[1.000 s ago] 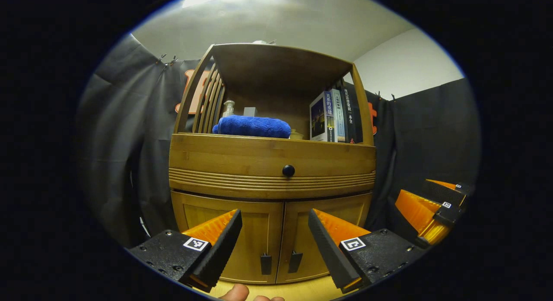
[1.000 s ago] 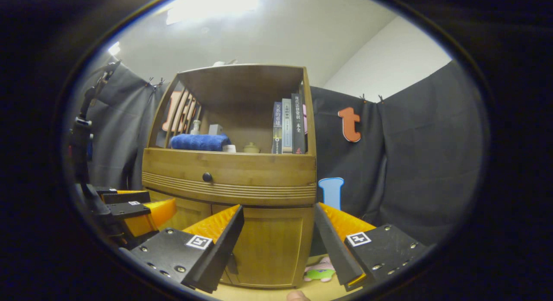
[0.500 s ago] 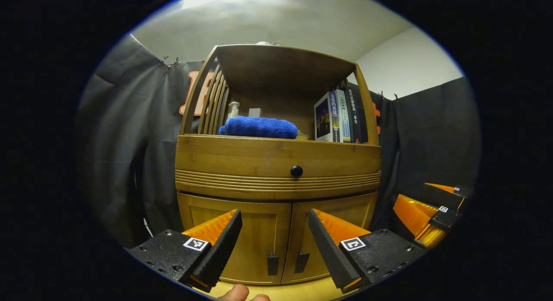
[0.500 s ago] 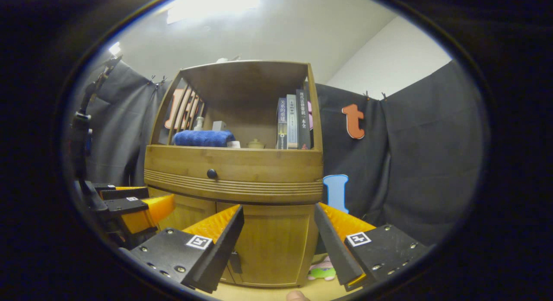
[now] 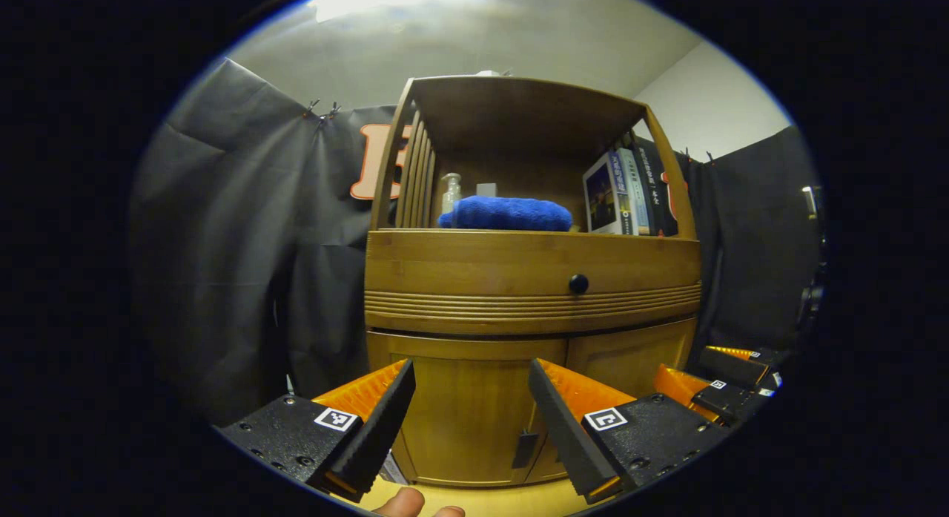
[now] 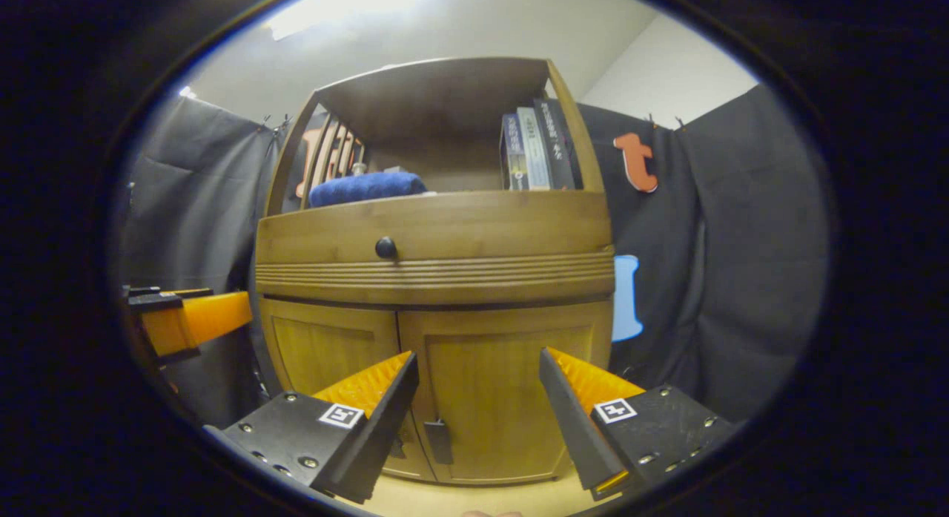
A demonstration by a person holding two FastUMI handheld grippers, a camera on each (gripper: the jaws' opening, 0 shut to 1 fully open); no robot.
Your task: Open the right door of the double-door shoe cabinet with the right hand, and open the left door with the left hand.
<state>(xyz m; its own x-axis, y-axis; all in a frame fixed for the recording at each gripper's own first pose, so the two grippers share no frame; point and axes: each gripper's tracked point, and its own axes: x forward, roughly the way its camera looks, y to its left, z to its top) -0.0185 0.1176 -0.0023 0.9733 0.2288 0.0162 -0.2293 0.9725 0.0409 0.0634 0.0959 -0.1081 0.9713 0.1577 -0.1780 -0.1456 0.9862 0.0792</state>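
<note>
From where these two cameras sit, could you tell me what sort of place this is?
Probably a staged recording booth rather than a lived-in room: black cloth is clipped up as walls around a lone wooden shoe cabinet. Its open shelf holds home props: a folded blue towel and a few books.

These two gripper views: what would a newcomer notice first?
The wooden shoe cabinet fills the middle, both lower doors shut. On its open shelf lie a blue towel at left and upright books at right. The right gripper hangs open before the right door.
</note>
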